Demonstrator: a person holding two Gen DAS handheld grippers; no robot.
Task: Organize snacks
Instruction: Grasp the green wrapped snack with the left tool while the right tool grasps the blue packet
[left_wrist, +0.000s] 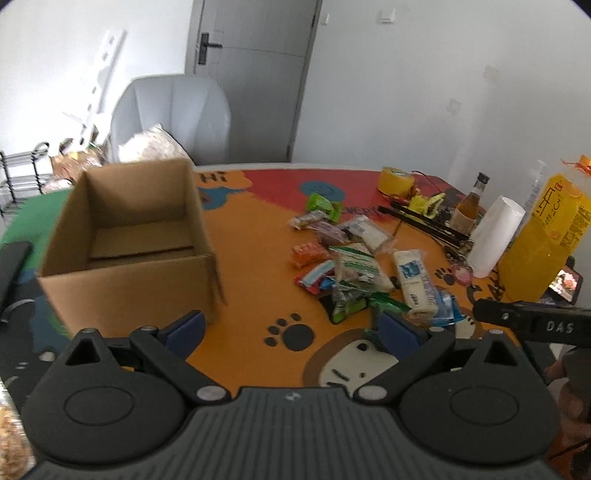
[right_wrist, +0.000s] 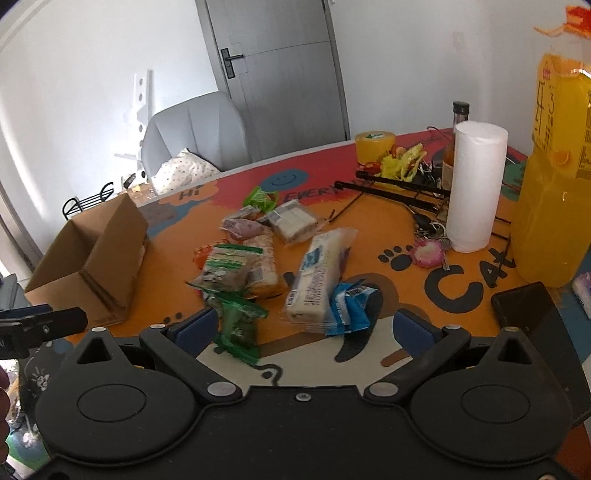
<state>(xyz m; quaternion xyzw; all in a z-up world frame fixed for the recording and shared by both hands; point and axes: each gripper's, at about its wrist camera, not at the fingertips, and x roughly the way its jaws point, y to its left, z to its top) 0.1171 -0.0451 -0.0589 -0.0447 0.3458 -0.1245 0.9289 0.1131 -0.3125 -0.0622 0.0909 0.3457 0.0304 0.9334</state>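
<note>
two grippers are held wide open and empty. toward the tabletop's left edge stands the open brown cardboard box (left_wrist: 125, 240); the heaped snack packets (right_wrist: 258, 258) lie mid-table. beside the left gripper (left_wrist: 291, 330), the right gripper (right_wrist: 303, 325) could snag neighbouring crinkly wrappers.

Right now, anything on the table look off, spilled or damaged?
Nothing spilled or broken. The snack packets lie in a loose, overlapping heap mid-table, none in the cardboard box, which shows only a loose cardboard sheet on its floor. A green packet sits at the near edge of the heap, by the open right claw.
</note>
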